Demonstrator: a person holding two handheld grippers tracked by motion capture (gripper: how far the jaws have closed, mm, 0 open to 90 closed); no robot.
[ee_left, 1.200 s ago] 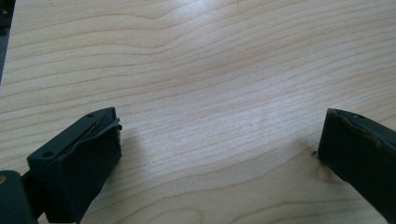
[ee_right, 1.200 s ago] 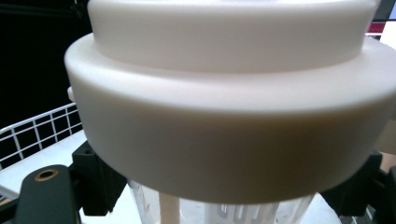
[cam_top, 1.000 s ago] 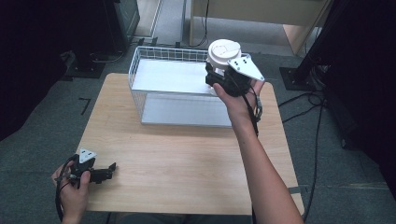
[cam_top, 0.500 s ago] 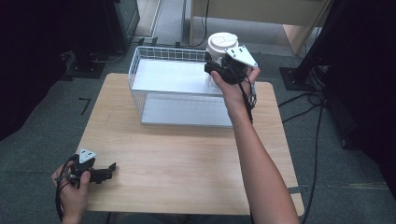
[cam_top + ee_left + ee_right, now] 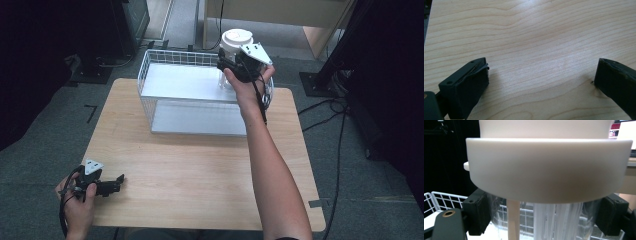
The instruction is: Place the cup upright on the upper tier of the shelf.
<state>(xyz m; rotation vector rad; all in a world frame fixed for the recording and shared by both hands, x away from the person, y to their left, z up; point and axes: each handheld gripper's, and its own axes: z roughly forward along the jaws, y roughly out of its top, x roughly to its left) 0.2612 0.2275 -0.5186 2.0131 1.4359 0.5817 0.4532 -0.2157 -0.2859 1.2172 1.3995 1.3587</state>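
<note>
Right hand-held gripper [image 5: 231, 70] clamped on clear jar [image 5: 544, 217] under its white lid [image 5: 236, 38], wire basket [image 5: 150, 75] below it. Left hand-held gripper [image 5: 541, 82] wide open, empty, resting on table [image 5: 200, 165].

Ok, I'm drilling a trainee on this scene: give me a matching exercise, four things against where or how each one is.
Things:
1. right gripper
2. left gripper
3. wire basket
4. clear container with white lid

States:
A. jaws apart, low over bare tabletop
B. far half of the wooden table
C. clamped between black jaws
D. raised above the basket's right end

Pairs: 1-D, 2-A, 3-B, 4-C
</note>
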